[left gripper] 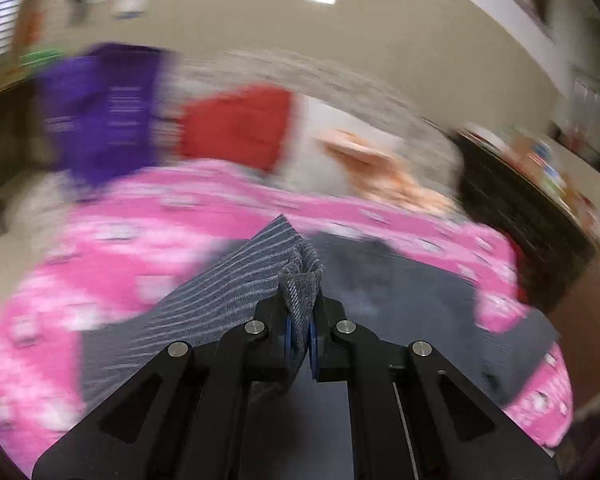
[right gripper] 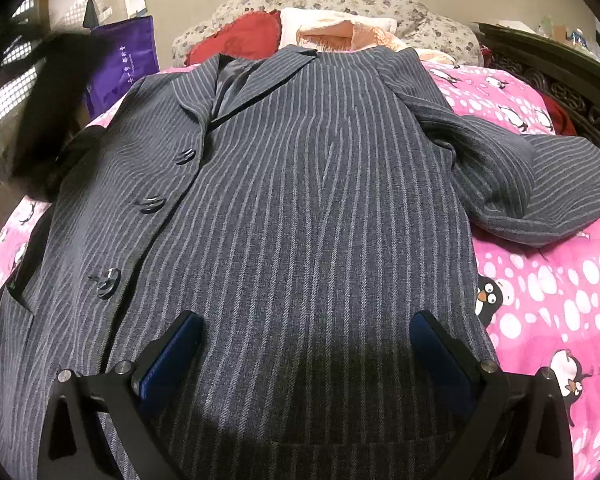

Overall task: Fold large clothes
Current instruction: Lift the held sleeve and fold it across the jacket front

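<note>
Spreading across a pink penguin bedspread [right gripper: 540,292], striped grey jacket [right gripper: 300,200], collar at 12 o'clock, one sleeve folded at 3 o'clock. Left gripper [left gripper: 300,336] clamped on a pinch of jacket cloth; right gripper [right gripper: 306,340] spread wide above the hem. Red cushion [right gripper: 244,38] near 11 o'clock.

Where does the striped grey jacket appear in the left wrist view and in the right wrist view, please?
Left wrist view: striped grey jacket at lower centre, a fold pinched in the left gripper.
Right wrist view: the jacket fills the centre, spread on the pink penguin bedcover, with the open right gripper over its hem.
Shared landmark: the red cushion at the bed's head.
</note>
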Demonstrator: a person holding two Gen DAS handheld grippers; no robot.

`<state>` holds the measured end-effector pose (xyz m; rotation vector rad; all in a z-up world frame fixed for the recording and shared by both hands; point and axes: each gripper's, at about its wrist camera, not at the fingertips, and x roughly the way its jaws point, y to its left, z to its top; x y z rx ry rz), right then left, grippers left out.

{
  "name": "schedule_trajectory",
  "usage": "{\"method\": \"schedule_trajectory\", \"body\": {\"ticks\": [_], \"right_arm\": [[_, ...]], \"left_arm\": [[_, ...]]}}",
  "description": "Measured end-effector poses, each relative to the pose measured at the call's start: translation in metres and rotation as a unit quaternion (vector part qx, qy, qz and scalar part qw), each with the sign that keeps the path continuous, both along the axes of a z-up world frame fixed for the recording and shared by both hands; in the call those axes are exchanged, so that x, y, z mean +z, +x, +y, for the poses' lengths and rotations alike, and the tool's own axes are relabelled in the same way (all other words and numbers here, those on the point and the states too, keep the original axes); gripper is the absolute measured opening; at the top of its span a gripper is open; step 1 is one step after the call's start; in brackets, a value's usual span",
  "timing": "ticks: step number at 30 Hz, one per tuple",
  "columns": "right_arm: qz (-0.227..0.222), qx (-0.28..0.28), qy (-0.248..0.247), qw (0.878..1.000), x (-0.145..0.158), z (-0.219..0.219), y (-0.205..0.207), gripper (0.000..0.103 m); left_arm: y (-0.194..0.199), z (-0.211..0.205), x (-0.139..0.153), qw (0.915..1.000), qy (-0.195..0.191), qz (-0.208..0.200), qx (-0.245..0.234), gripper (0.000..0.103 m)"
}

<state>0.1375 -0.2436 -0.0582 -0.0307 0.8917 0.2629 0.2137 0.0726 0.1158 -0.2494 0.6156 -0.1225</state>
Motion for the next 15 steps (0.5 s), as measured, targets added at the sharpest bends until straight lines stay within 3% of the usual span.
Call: {"method": "schedule_trajectory", "body": {"ticks": [2,4,5,7,8,11,15], "right_arm": [[0.0,0.0,0.003,1.0,0.0,-0.001,0.0,0.103],[0.0,0.0,0.009,1.0,0.0,-0.002,-0.001,0.103],[-0.001,-0.001,0.013,1.0,0.001,-0.004,-0.001,0.103],[-0.002,-0.001,0.019,1.0,0.001,-0.005,-0.002,0.103],[-0.002,-0.001,0.022,1.0,0.001,-0.006,-0.002,0.103],[-0.002,-0.001,0.028,1.0,0.001,-0.007,-0.002,0.103],[-0.001,0.0,0.034,0.999,0.0,-0.008,-0.002,0.103]], "left_arm": [[0.024,-0.071,-0.01,0.9969,-0.006,0.006,-0.078,0.005],[0.04,-0.131,-0.025,0.9848,-0.011,0.029,-0.171,0.005],[0.047,-0.158,-0.035,0.9759,-0.003,0.04,-0.214,0.005],[0.05,-0.203,-0.059,0.9488,0.011,0.073,-0.307,0.005],[0.046,-0.225,-0.07,0.9389,0.038,0.085,-0.331,0.005],[0.047,-0.246,-0.092,0.9239,0.066,0.114,-0.359,0.005],[0.056,-0.243,-0.102,0.9233,0.055,0.137,-0.355,0.008]]}}
